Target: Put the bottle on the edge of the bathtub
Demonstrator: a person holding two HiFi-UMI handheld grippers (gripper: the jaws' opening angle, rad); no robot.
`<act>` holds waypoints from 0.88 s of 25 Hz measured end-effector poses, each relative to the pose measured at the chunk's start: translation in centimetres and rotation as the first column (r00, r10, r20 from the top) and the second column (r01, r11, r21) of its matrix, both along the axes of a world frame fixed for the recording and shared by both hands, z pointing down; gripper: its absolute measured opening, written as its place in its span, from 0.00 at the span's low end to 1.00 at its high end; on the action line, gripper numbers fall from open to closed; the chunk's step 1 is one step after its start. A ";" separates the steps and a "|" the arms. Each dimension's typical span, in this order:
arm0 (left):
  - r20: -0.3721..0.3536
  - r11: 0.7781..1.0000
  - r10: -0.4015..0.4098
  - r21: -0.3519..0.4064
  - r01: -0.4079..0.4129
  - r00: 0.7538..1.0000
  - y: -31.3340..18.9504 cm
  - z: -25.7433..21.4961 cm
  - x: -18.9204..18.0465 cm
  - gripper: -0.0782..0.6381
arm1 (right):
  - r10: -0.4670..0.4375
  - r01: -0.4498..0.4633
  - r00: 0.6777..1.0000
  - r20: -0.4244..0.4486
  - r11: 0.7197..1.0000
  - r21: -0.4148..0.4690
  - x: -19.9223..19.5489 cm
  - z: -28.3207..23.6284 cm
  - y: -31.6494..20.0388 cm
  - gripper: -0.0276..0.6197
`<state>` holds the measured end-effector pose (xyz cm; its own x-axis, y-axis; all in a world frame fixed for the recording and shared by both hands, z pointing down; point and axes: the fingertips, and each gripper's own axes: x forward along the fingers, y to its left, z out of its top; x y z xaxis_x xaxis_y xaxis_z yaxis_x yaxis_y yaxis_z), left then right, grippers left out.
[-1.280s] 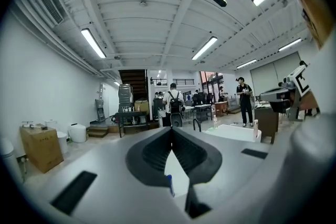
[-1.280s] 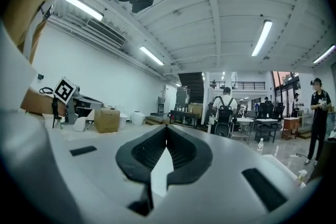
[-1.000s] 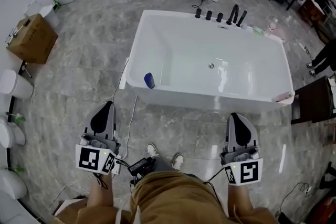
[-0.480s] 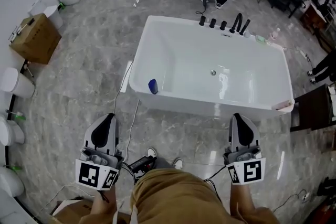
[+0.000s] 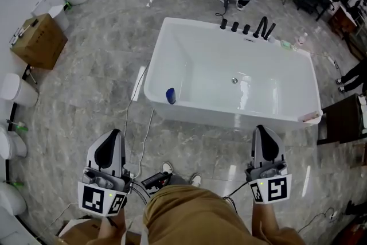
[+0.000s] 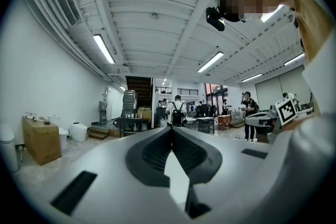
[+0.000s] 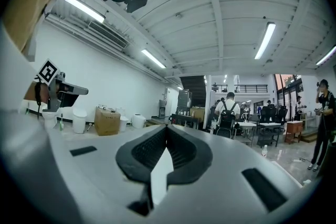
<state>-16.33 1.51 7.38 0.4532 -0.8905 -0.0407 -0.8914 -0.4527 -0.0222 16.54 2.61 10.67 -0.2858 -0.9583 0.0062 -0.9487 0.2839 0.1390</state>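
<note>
Near you: left tongs (image 5: 114,133) and right tongs (image 5: 262,130), both pressed together, nothing between them, over grey marble floor (image 5: 86,66). Ahead of both: white rectangular bathtub (image 5: 218,120). Small blue bottle (image 5: 170,96) sits inside it at the near-left corner, ahead-right of your left tongs, well apart. Black taps (image 5: 246,27) on far rim.

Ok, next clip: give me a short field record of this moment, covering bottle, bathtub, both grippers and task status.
bottle: blue bottle, inside the bathtub at its near-left corner, not on the edge
left gripper: jaws together, nothing between them, short of the bathtub
right gripper: jaws together, nothing between them, short of the bathtub
far rim: black tap fittings
task status: bottle not yet picked up
</note>
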 end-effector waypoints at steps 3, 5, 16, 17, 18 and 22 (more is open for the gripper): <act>0.001 1.000 0.005 0.003 -0.005 1.000 -0.2 0.0 -0.2 0.12 | -0.002 0.002 1.000 0.001 1.000 -0.001 -0.5 -0.1 0.0 0.05; 0.002 1.000 0.004 0.002 -0.004 1.000 -0.3 0.0 -0.4 0.12 | -0.004 0.004 1.000 0.003 1.000 -0.001 -0.8 -0.3 0.0 0.05; 0.000 1.000 -0.004 0.030 0.004 1.000 -0.6 0.2 -2.1 0.12 | 0.001 -0.001 1.000 0.015 1.000 -0.003 -2.5 -0.1 0.2 0.05; -0.001 1.000 -0.003 0.028 0.003 1.000 -0.6 0.3 -2.2 0.12 | 0.004 -0.004 1.000 0.015 1.000 -0.004 -2.6 -0.1 0.2 0.05; -0.001 1.000 -0.001 0.026 0.001 1.000 -0.7 0.5 -2.2 0.12 | 0.006 -0.006 1.000 0.015 1.000 -0.005 -2.6 0.0 0.2 0.05; -0.004 1.000 0.004 0.025 -0.004 1.000 -0.9 0.8 -2.3 0.12 | 0.008 -0.008 1.000 0.015 1.000 -0.007 -2.8 0.1 0.2 0.05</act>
